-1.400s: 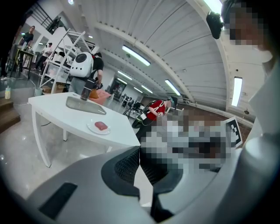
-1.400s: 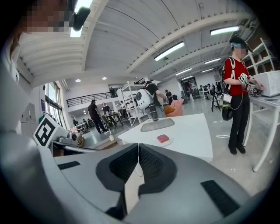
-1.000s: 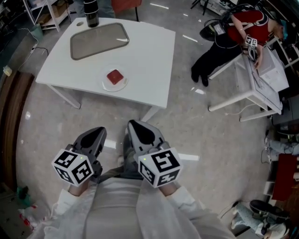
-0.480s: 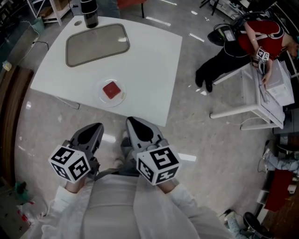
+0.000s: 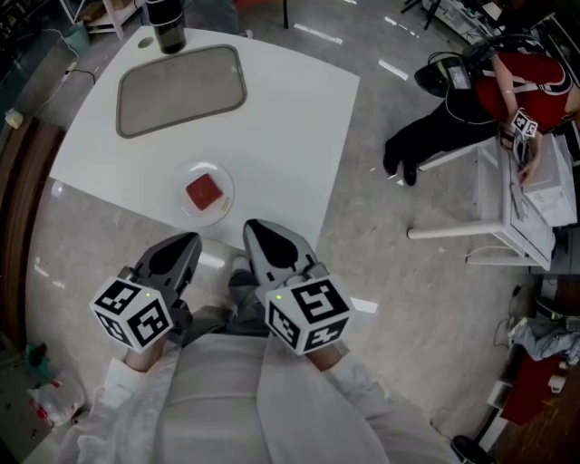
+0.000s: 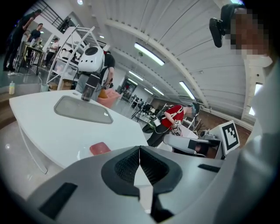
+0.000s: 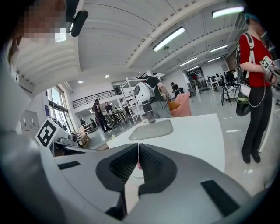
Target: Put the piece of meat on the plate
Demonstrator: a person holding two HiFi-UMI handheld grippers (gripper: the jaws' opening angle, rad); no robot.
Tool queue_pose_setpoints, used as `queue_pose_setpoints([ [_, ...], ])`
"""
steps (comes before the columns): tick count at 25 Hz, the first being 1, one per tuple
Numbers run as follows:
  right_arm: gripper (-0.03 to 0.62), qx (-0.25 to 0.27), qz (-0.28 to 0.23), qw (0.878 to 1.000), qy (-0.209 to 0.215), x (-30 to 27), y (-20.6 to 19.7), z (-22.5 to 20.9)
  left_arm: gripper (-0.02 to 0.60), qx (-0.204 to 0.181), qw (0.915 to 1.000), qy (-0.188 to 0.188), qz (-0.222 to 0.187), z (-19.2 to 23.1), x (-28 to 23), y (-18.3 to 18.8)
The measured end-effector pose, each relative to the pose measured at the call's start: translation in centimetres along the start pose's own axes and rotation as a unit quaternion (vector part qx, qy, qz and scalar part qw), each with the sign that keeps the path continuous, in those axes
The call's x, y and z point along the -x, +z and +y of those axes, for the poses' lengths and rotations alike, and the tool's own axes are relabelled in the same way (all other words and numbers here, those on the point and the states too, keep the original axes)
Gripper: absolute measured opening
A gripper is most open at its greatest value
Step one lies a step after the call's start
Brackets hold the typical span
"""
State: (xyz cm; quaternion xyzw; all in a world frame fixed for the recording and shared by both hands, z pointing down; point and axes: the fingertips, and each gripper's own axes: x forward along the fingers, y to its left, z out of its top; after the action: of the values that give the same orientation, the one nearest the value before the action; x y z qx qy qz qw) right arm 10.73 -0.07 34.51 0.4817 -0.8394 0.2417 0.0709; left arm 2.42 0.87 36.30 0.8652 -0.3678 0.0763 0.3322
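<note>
Sitting on plate [image 5: 225, 201]: piece of meat [image 5: 203, 191] | white table [image 5: 290, 118], grey floor [image 5: 399, 299] | left hand-held gripper [image 5: 181, 246] clenched | right hand-held gripper [image 5: 263, 237] clenched

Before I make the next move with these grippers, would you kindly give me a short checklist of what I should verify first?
1. Piece of meat on the plate: ok, it lies near the plate's middle.
2. Left gripper empty: ok, jaws together with nothing between them.
3. Right gripper empty: ok, jaws together with nothing between them.
4. Grippers apart from the table: ok, both are held off its near edge, by the person's body.
5. Plate resting on the table: ok, though it sits close to the near edge.
6. Tray and dark bottle apart from the plate: ok, both stand farther back.
</note>
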Motion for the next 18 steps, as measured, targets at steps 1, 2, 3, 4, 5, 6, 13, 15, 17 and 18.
queue_pose_setpoints([
  [1,0.015,0.0,0.002,1.0,0.003,-0.2,0.0,-0.4,0.009,0.002,1.0,0.0,-0.005,-0.1,-0.4,0.2],
  [2,0.015,0.001,0.004,1.0,0.007,-0.4,0.0,-0.6,0.009,0.003,0.9999,0.0,-0.01,-0.3,-0.8,0.4],
  [3,0.015,0.003,0.007,1.0,0.012,-0.6,0.0,-0.8,0.011,0.004,0.9999,0.0,-0.014,-0.4,-1.1,0.6],
  [4,0.015,0.005,0.01,1.0,0.018,-0.8,-0.1,-0.9,0.009,0.007,0.9998,0.0,-0.017,-0.5,-1.4,0.7],
  [5,0.015,0.007,0.014,1.0,0.024,-0.8,-0.3,-0.8,0.009,0.01,0.9998,0.001,-0.019,-0.6,-1.7,0.6],
  [6,0.015,0.01,0.017,0.999,0.03,-0.9,-0.4,-0.6,0.009,0.013,0.9997,0.002,-0.02,-0.7,-1.7,0.6],
  [13,0.015,0.01,0.028,0.999,0.045,-1.6,-0.5,0.0,0.009,0.014,0.9994,0.021,-0.023,0.5,-1.1,1.2],
  [15,0.015,0.012,0.03,0.999,0.043,-1.7,-0.5,-0.1,0.009,0.018,0.9991,0.027,-0.026,1.1,-0.8,1.2],
  [17,0.015,0.012,0.031,0.999,0.037,-1.6,-0.6,-0.3,0.011,0.023,0.9988,0.031,-0.029,1.5,-0.6,1.3],
  [18,0.015,0.01,0.032,0.999,0.033,-1.5,-0.7,-0.4,0.009,0.024,0.9987,0.033,-0.03,1.6,-0.6,1.4],
])
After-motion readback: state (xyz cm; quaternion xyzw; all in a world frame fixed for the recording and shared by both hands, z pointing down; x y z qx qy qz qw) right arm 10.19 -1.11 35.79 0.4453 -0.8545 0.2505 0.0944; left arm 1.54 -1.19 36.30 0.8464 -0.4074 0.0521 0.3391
